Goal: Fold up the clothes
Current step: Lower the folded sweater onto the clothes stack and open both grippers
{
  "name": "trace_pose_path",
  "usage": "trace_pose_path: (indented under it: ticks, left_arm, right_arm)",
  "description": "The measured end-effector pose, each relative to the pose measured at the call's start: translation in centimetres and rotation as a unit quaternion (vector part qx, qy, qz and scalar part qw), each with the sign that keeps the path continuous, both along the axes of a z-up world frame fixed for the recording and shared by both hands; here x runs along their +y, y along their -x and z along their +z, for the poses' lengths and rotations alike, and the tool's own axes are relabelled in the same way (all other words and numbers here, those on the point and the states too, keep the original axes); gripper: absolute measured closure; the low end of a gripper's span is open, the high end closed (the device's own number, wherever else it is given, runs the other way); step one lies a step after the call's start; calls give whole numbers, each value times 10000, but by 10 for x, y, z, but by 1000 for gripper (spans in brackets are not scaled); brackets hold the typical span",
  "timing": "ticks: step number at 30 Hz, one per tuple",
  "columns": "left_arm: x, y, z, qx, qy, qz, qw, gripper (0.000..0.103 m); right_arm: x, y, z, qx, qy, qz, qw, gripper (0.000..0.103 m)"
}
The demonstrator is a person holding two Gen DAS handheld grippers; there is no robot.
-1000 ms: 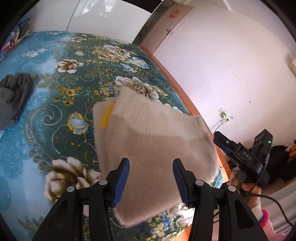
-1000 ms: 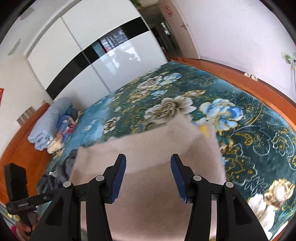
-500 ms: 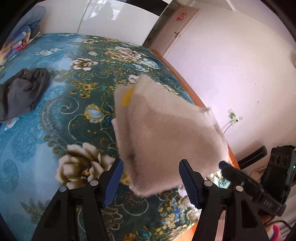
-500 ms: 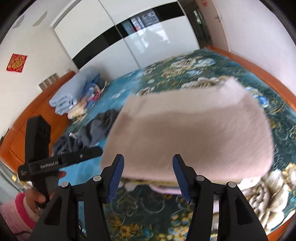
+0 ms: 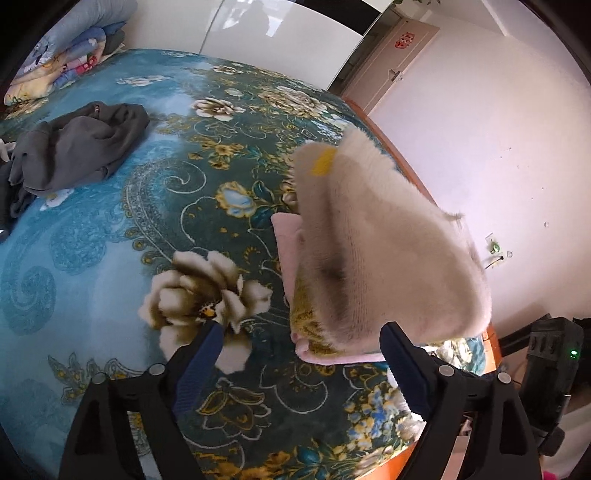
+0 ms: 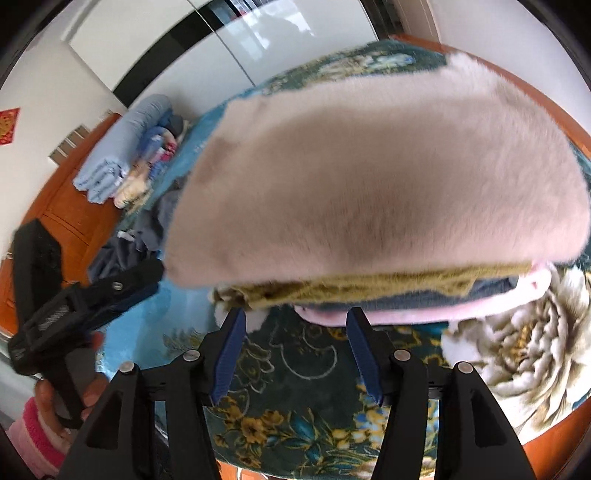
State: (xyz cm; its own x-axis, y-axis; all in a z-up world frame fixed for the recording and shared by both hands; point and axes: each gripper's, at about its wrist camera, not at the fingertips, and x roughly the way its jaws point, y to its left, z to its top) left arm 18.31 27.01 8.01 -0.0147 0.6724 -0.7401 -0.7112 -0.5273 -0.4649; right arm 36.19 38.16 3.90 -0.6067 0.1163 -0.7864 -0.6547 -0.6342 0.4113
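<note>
A folded beige fuzzy garment (image 5: 380, 243) with a yellow tag lies on top of a stack of folded clothes (image 5: 295, 258) near the bed's right edge; it fills the right wrist view (image 6: 376, 184), above olive, blue and pink layers (image 6: 406, 295). My left gripper (image 5: 299, 362) is open and empty, just short of the stack. My right gripper (image 6: 295, 347) is open and empty in front of the stack's near edge. The left gripper also shows in the right wrist view (image 6: 85, 295).
A teal floral bedspread (image 5: 110, 258) covers the bed. A dark grey crumpled garment (image 5: 77, 147) lies at the far left. Folded blue bedding (image 6: 114, 170) sits by the wooden headboard. White wardrobe doors (image 5: 277, 33) stand behind. The bed's wooden edge (image 5: 406, 173) runs along the right.
Both grippers have backed away from the beige garment, which now rests on the stack. The left gripper's jaws have spread wider.
</note>
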Motion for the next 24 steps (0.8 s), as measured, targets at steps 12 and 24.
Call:
trace_pose_path:
  ticks: [12, 24]
  left_arm:
    - [-4, -2, -7, 185, 101, 75, 9997, 0]
    - [-10, -7, -5, 990, 0, 248, 9948, 0]
  right_arm:
    - [1, 9, -11, -174, -64, -241, 9995, 15]
    - [0, 13, -13, -374, -663, -517, 9958, 5]
